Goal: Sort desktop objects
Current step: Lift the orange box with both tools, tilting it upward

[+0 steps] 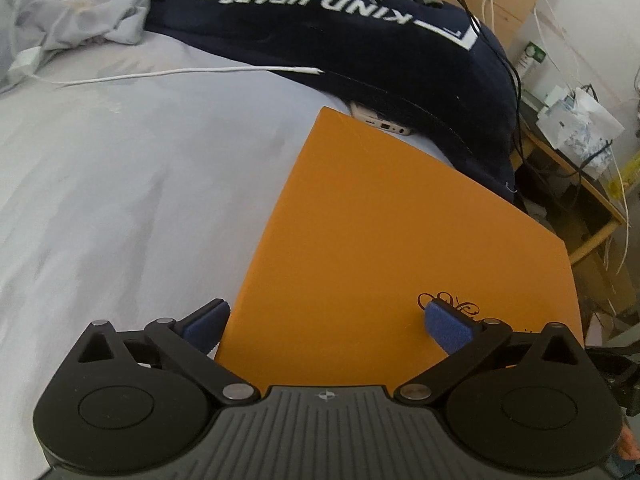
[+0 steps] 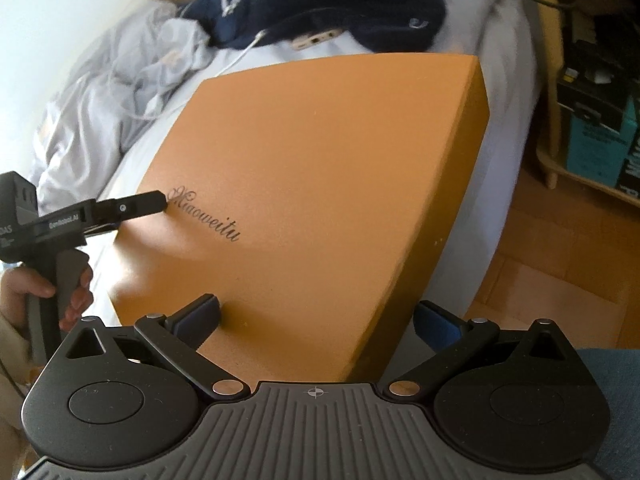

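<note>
One orange box (image 1: 400, 248) lies flat on the bed sheet (image 1: 120, 200), lid up, with script lettering (image 2: 204, 216) printed on it. Also present: one navy garment (image 1: 340, 40) with white print, one crumpled grey garment (image 1: 68, 8), one white cable (image 1: 180, 74) and one small white device (image 1: 380, 122) part-hidden under the navy fabric.

Left tongs (image 1: 328, 326) — spread wide. In the left wrist view, the pad at 3 o'clock rests over the lid beside the printed flourish; the pad at 9 o'clock sits just off the box's left edge, above the sheet. In the right wrist view, the left tongs (image 2: 160, 200) enter from 9 o'clock, the tip at the start of the lettering, and a hand (image 2: 44, 292) grips the handle.

Right tongs (image 2: 320, 324) — spread wide, straddling the near corner of the box. The left pad is over the lid; the right pad is off the box's side wall, beyond the mattress edge. Whether either pad touches the cardboard cannot be told.

Edges: open sheet runs from 9 to 11 o'clock of the box in the left wrist view. The navy garment crowds the 12 o'clock edge. At 3 o'clock the bed drops to a wooden floor (image 2: 560, 272), with a wooden shelf unit (image 2: 552, 80) near.
</note>
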`<state>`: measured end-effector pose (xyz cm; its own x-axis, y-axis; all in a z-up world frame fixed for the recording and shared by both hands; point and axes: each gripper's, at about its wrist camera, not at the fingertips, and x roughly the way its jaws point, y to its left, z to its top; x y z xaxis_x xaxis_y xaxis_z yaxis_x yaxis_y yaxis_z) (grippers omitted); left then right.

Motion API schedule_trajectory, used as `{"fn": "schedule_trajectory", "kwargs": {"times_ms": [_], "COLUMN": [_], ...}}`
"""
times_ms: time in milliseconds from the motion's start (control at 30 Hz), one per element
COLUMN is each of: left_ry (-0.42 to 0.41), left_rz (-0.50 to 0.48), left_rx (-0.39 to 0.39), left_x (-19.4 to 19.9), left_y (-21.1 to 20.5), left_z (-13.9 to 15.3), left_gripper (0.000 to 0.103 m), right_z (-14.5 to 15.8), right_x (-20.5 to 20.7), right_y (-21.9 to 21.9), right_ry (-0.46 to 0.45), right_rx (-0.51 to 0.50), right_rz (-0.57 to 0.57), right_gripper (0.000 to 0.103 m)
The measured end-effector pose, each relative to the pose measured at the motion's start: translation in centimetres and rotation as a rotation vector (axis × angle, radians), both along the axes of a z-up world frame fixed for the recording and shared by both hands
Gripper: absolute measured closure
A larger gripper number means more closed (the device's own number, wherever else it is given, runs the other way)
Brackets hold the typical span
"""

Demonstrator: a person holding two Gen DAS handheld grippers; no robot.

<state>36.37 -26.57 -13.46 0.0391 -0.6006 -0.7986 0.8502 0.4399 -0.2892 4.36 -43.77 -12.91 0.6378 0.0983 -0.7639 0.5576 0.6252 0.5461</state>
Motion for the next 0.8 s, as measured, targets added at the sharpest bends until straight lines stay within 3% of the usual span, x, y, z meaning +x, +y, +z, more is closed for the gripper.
{"fn": "schedule_trajectory", "kwargs": {"times_ms": [267, 800], "left_ry": [-0.007, -0.118], "left_rz": [0.117, 0.154], "left_rx": [-0.031, -0.074], "left_x": [-1.0, -6.0], "left_y": [3.5, 5.6], "left_z": [2.3, 10.1], "left_gripper": [0.000, 0.000], "right_z": [2.5, 10.6], "right_x": [0.6, -1.5], "right_y": [1.3, 0.9], "right_ry": [-0.016, -0.112], "right_rx": [-0.075, -0.157], "right_rz": [0.127, 0.169], "right_gripper": [0.000, 0.000]}}
